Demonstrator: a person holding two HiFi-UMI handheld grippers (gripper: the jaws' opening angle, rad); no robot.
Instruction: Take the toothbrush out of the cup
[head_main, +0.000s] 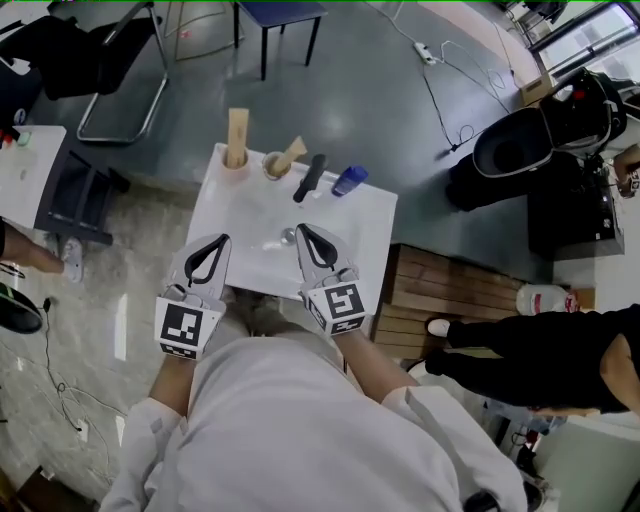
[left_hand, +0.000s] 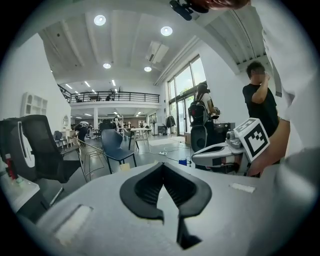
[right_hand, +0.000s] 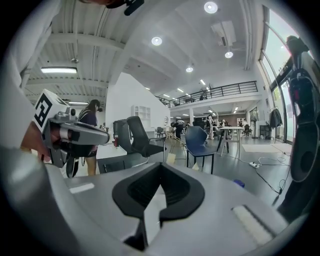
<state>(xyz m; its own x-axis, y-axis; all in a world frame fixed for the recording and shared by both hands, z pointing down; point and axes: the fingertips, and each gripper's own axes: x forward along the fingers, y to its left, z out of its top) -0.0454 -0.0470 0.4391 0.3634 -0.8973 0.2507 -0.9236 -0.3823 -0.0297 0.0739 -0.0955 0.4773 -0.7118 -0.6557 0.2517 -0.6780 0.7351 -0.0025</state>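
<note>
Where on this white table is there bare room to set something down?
Bare: the table left of centre, between the cups and the left gripper; also its right side, this side of the blue object, beside the right gripper. Crowded: the far edge, with cups, black object; a small silvery thing sits mid-table.

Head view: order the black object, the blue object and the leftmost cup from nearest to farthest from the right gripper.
1. black object, just ahead of the right gripper.
2. blue object, ahead and rightward.
3. leftmost cup, far left corner.
</note>
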